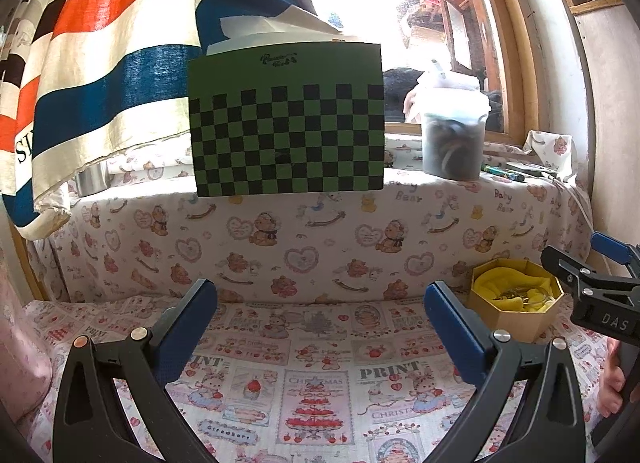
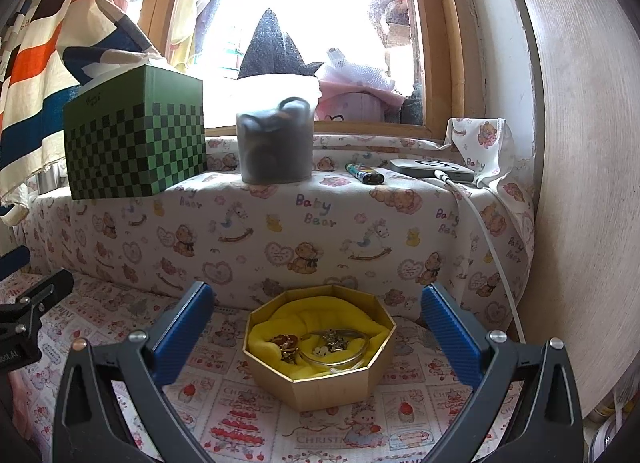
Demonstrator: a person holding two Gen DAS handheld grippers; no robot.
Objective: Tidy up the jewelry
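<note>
The right gripper (image 2: pixel 316 327) has its two blue-padded fingers (image 2: pixel 182 333) spread wide and holds nothing; between them, a little ahead, sits the one octagonal gold cardboard box (image 2: pixel 320 379) on the printed cloth surface (image 2: pixel 240 415). Its yellow fabric lining (image 2: pixel 320 313) cradles the jewelry (image 2: pixel 328 341): a clear bangle, small gold pieces and something reddish, tangled too closely to count. The left gripper (image 1: pixel 320 331) also has its two blue fingers (image 1: pixel 188 331) spread apart and empty, over bare cloth well to the left of the same box (image 1: pixel 516 317); the right gripper's black body, lettered "DAS", shows at that view's right edge.

The cloth reads "PRINT", "CHRISTMAS" and "Strawberry". Behind the box rises a ledge draped in bear-patterned fabric (image 2: pixel 280 231) marked "Baby Bear". On the ledge stand one green-and-black checkered box (image 2: pixel 136 143) with an unreadable script logo, one translucent grey plastic tub (image 2: pixel 274 147), one lighter (image 2: pixel 364 174) and one flat grey device (image 2: pixel 430 169) with a white cable trailing down. A pale wood-grain panel (image 2: pixel 580 183) closes in the right side; striped fabric (image 1: pixel 100 43) hangs at left.
</note>
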